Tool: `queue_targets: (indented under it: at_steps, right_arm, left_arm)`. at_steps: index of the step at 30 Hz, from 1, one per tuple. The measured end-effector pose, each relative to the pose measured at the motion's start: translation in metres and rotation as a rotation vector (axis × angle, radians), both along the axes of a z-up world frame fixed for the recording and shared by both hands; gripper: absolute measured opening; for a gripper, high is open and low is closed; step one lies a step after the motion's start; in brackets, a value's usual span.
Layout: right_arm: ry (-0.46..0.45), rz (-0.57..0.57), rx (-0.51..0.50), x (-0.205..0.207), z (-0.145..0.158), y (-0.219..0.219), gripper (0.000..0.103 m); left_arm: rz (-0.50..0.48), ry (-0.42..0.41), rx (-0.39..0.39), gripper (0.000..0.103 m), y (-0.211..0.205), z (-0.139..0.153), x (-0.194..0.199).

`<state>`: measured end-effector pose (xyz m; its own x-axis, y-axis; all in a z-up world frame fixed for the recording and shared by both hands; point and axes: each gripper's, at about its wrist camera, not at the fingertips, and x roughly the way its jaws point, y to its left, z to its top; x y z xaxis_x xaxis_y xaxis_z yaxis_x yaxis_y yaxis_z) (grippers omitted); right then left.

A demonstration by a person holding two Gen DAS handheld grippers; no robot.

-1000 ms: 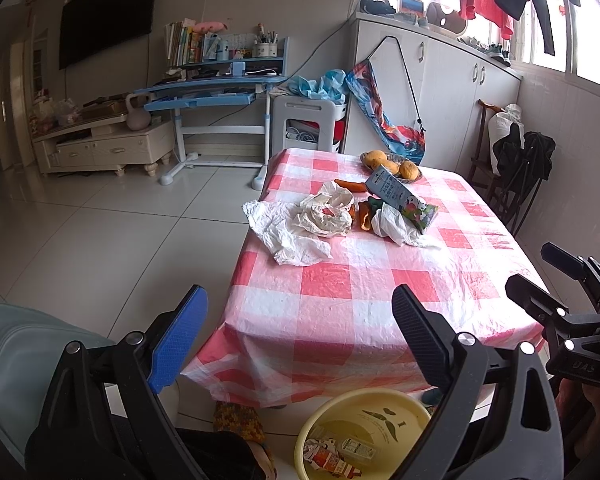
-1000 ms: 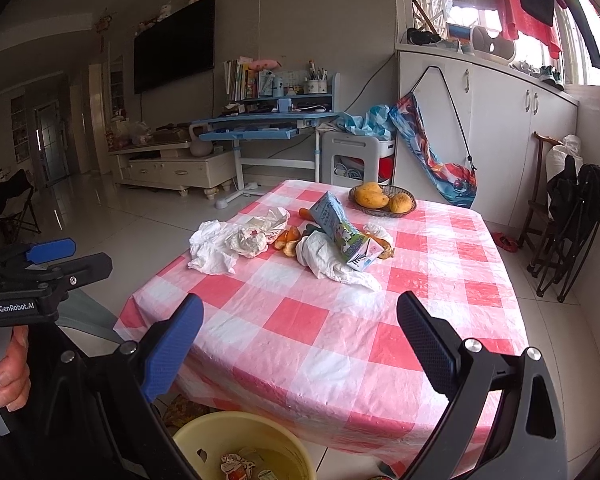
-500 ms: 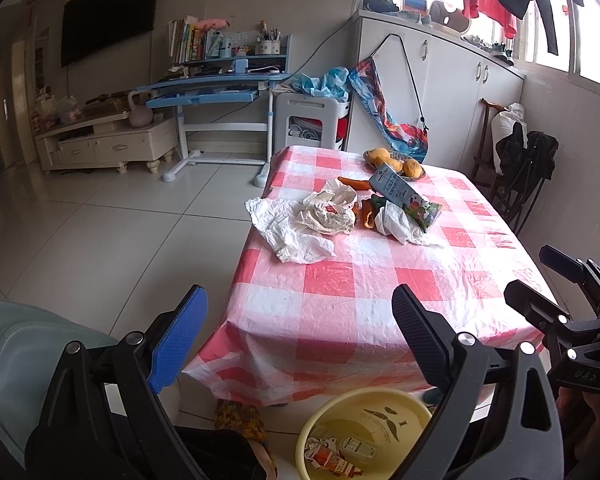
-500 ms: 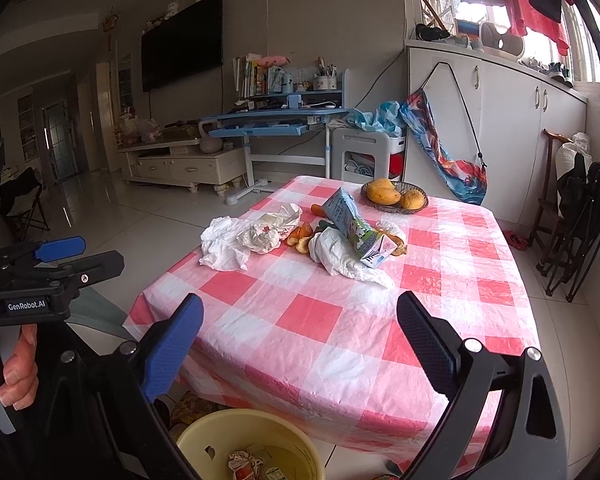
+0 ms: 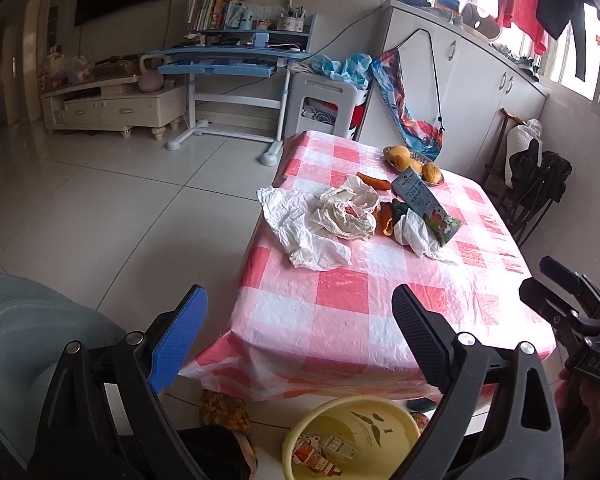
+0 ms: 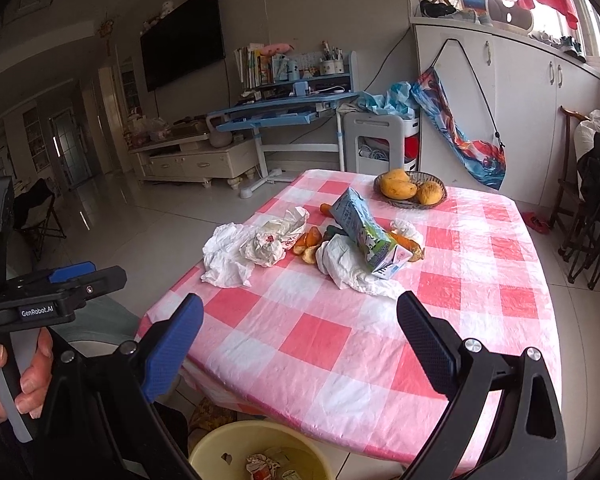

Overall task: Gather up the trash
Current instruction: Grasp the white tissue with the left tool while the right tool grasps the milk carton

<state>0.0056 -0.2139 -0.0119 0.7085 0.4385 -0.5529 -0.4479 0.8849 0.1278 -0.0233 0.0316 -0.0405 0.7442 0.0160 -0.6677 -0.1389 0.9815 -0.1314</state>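
Approach under way: over the last second both views have drawn nearer the table [image 6: 480,256]. Left gripper [image 5: 296,344] and right gripper [image 6: 300,344] hold fingers spread, empty. Crumpled wrappers [image 6: 240,252] and carton [image 6: 364,236] lie mid-table, uncollected; yellow bin [image 5: 352,436] waits below the near edge.

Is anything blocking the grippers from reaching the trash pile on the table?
Nothing visible does. Only bare checkered tablecloth lies between the open right gripper, the open left gripper and the trash pile.
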Motion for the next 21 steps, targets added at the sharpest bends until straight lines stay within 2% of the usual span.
queue_targets:
  at_steps: [5, 8, 12, 21]
  right_arm:
    - [0.039, 0.010, -0.038, 0.044, 0.000, 0.001, 0.093]
    - [0.080, 0.004, -0.040, 0.073, -0.007, 0.000, 0.093]
    - [0.128, -0.011, -0.004, 0.107, -0.014, -0.004, 0.093]
    - [0.206, 0.024, -0.033, 0.157, -0.038, 0.008, 0.091]
  left_arm:
    - [-0.085, 0.102, 0.127, 0.090, -0.008, -0.005, 0.051]
    - [-0.133, 0.166, 0.135, 0.090, -0.006, -0.014, 0.083]
    - [-0.191, 0.212, 0.193, 0.090, -0.008, -0.026, 0.111]
    - [-0.225, 0.281, 0.228, 0.090, -0.007, -0.049, 0.157]
